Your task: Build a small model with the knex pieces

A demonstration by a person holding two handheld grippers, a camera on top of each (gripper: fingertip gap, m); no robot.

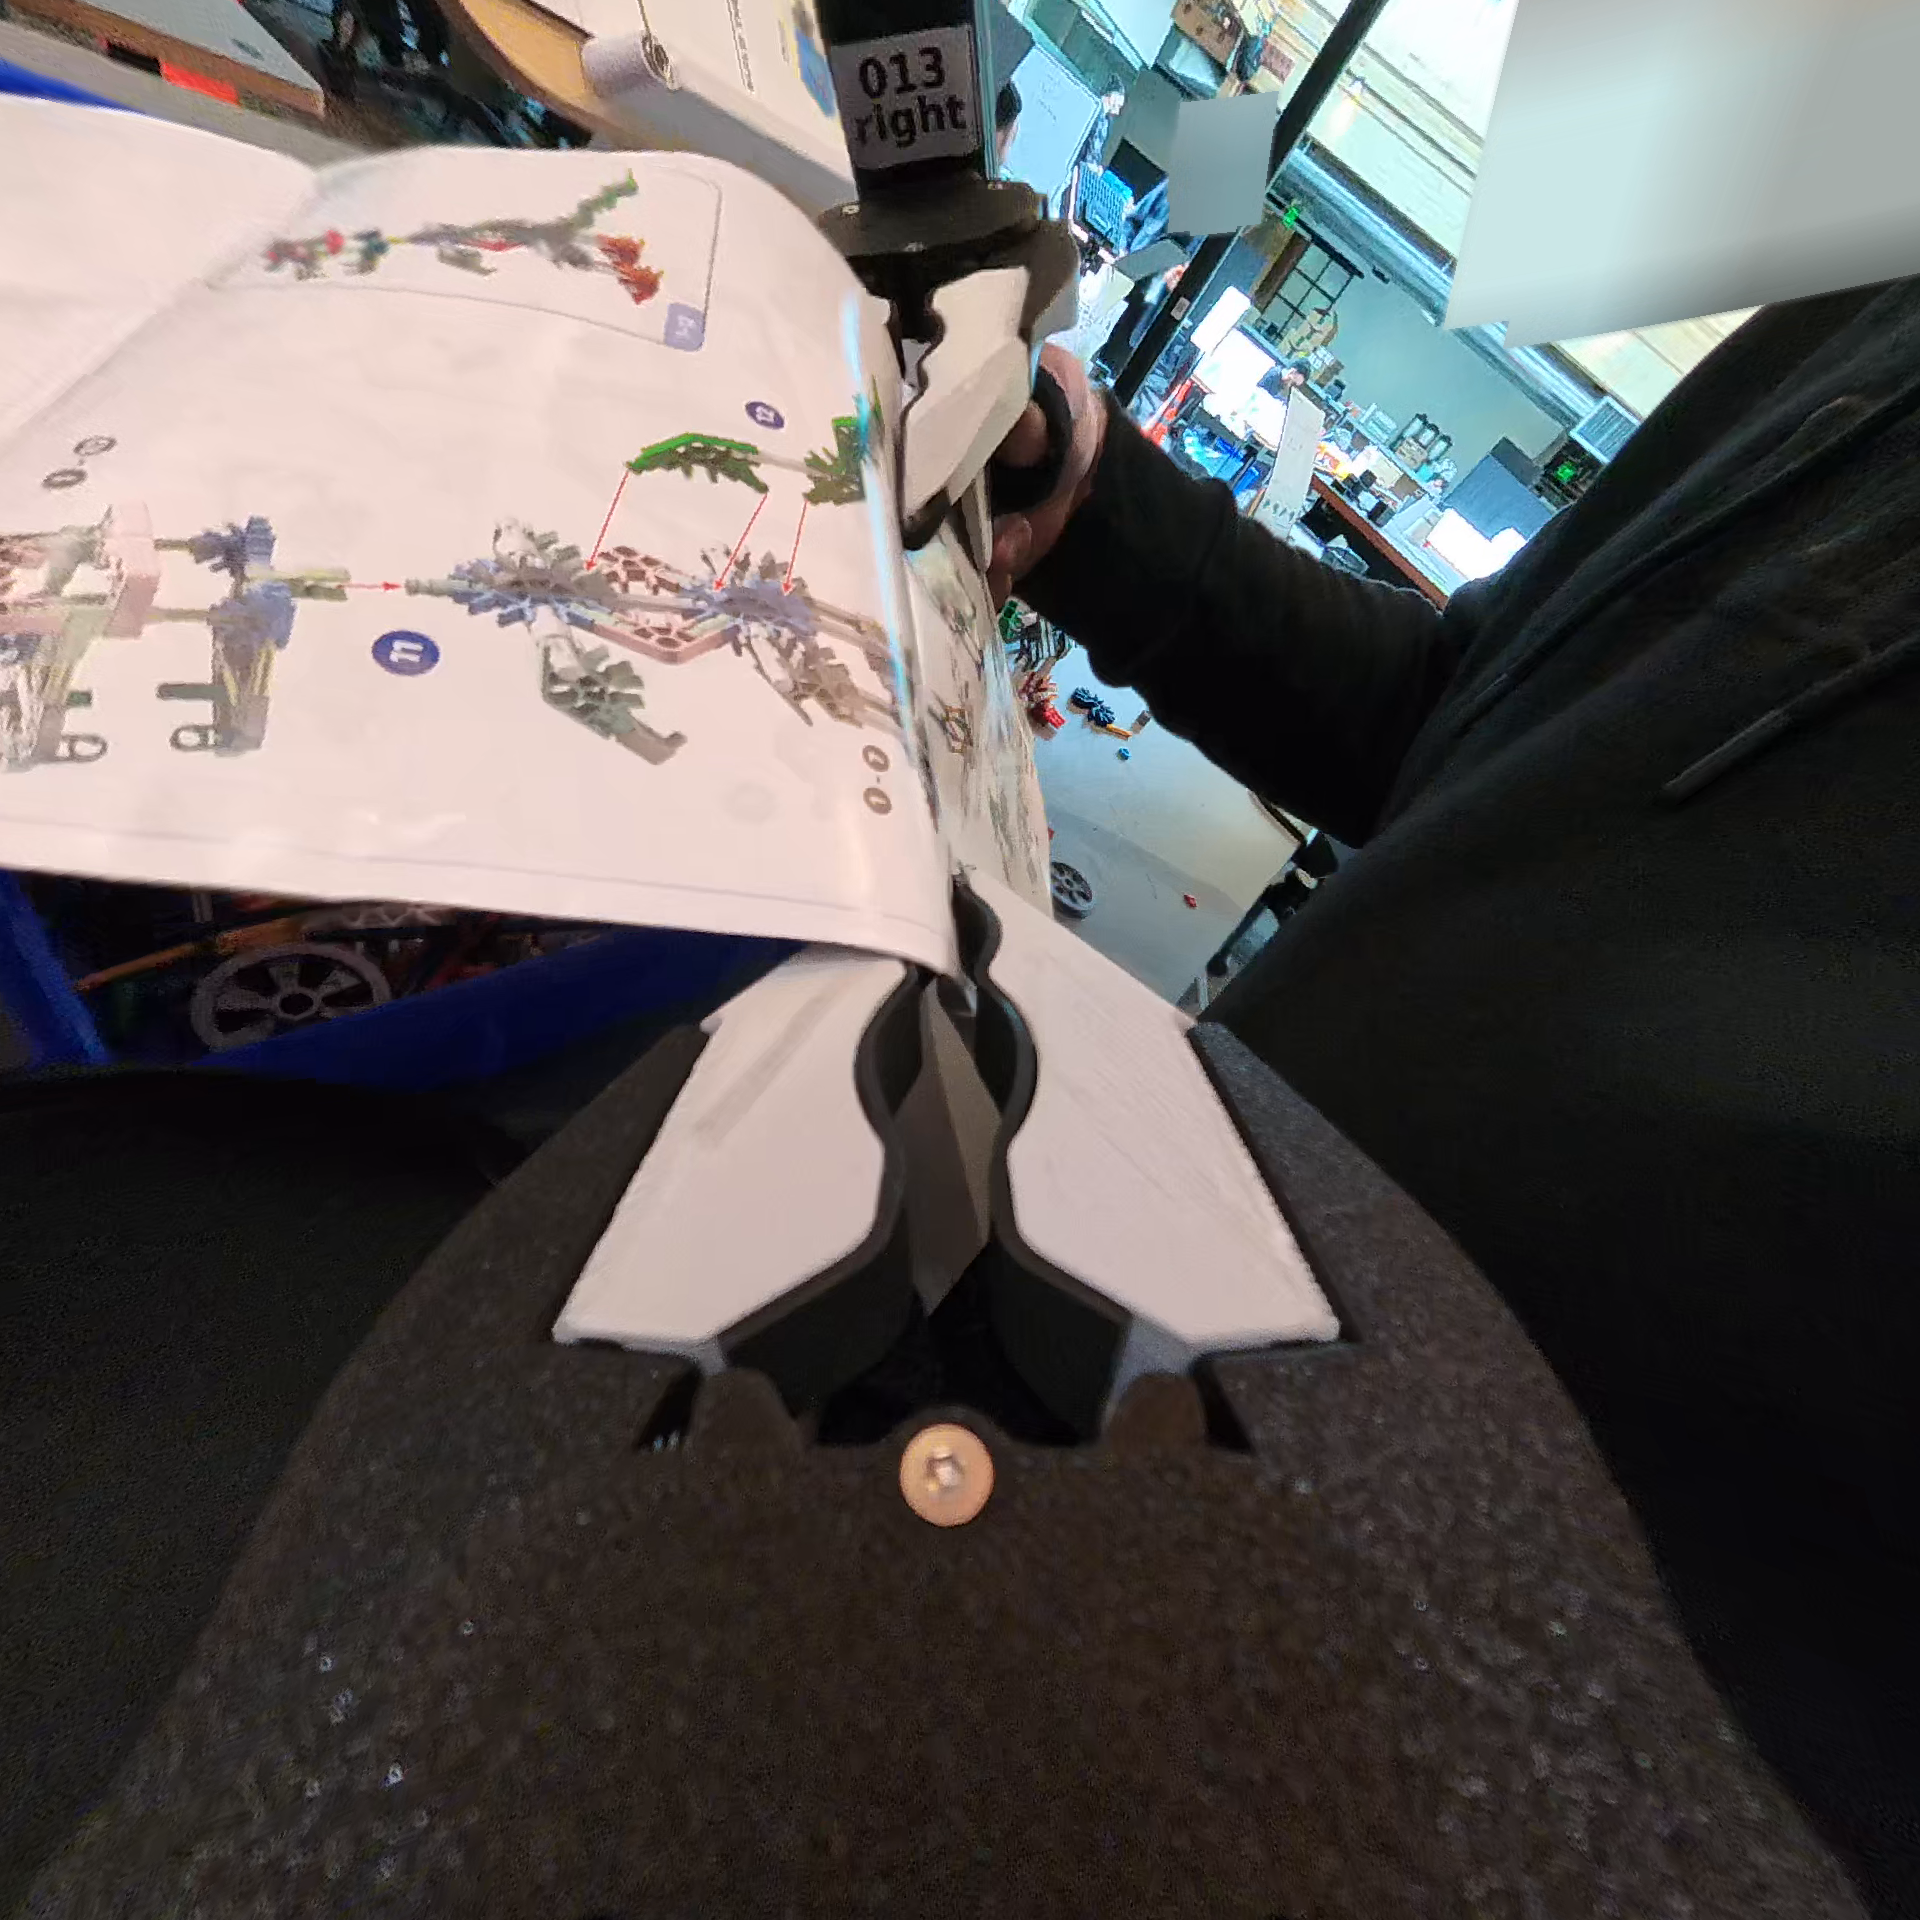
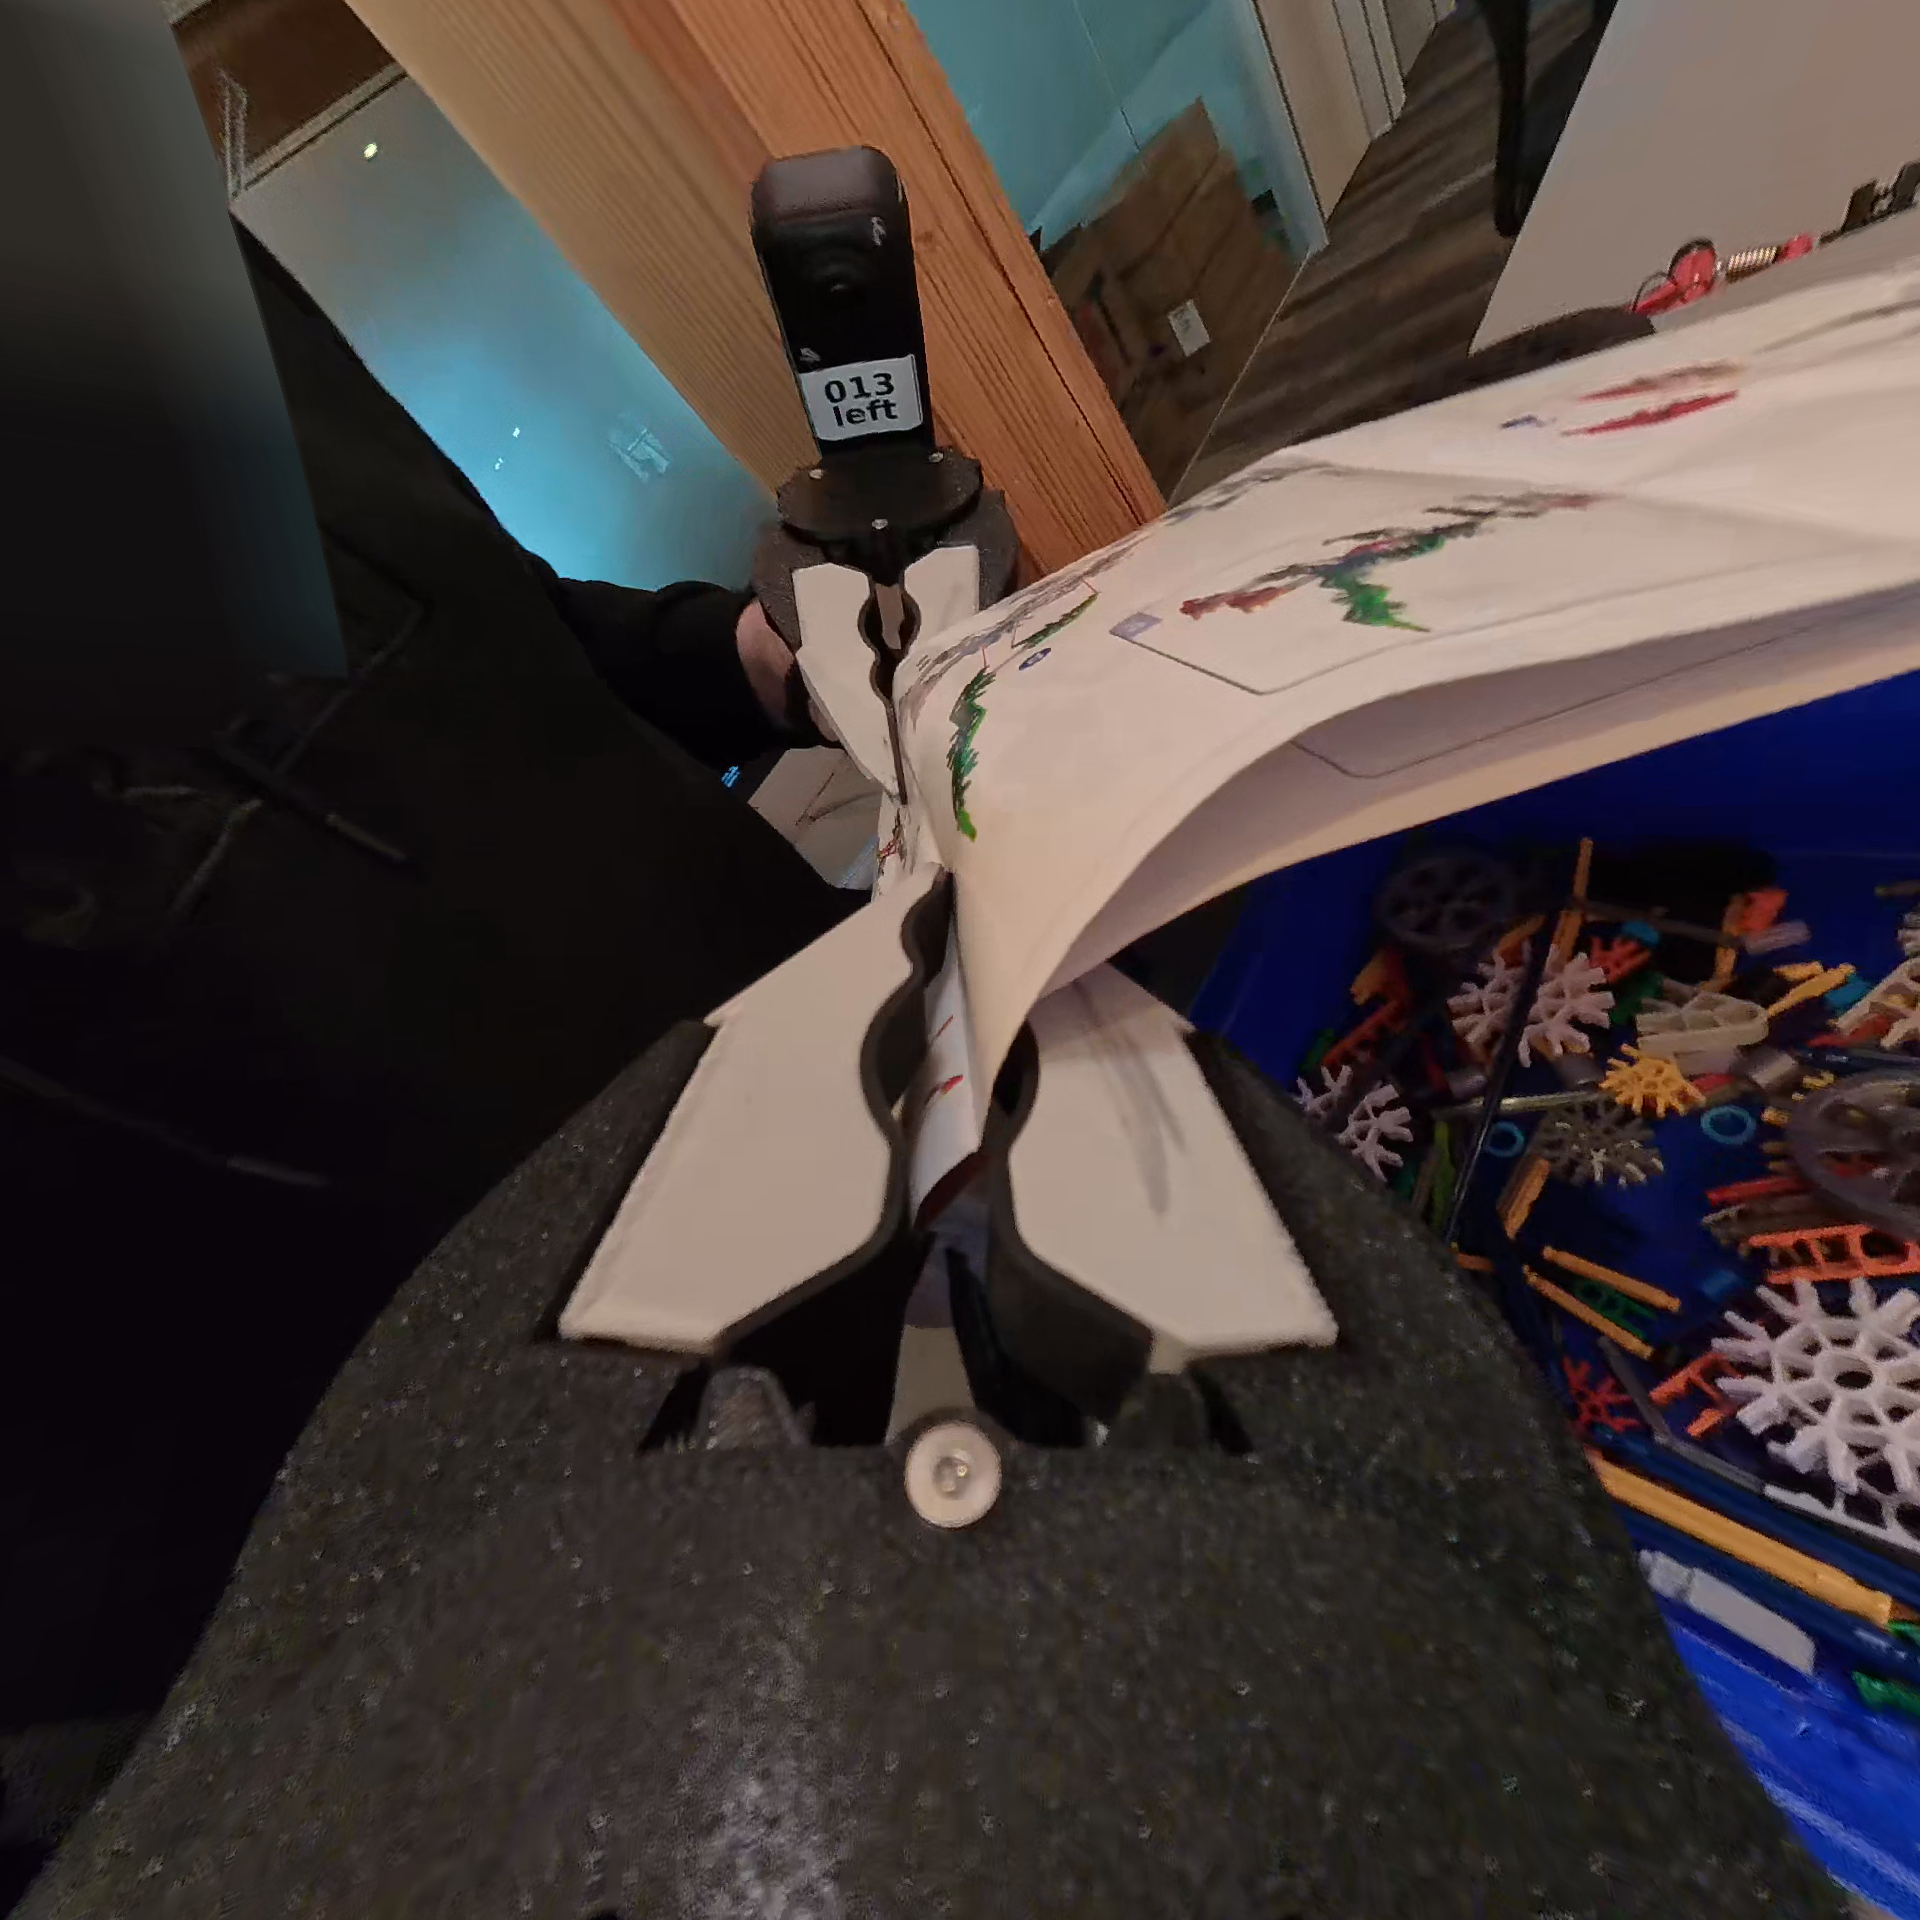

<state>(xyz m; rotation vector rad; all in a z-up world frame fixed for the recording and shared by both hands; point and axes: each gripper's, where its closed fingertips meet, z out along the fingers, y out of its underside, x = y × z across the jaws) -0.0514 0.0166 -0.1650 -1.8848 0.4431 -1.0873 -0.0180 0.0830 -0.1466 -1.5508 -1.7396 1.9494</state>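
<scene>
A white instruction booklet (image 1: 468, 520) with coloured building diagrams hangs in the air, open and curved. My left gripper (image 1: 961, 904) is shut on its near edge; the paper runs down between the two pads. My right gripper (image 1: 935, 520) shows farther off in this view, clamped on the same edge. In the right wrist view my right gripper (image 2: 951, 894) is shut on the booklet (image 2: 1299, 675), with the pages folded down between its fingers. The left gripper (image 2: 894, 769) shows beyond it, pinching the same edge. The two grippers face each other.
A blue bin (image 2: 1766, 748) full of colourful construction pieces (image 2: 1818, 1371), white snowflake connectors and wheels sits below the booklet, and shows in the left wrist view too (image 1: 499, 1018). A person's dark sleeve (image 1: 1247, 623) reaches in. Loose pieces lie on a grey table (image 1: 1132, 821). One gripper's finger ends stand about 9 cm off the other's.
</scene>
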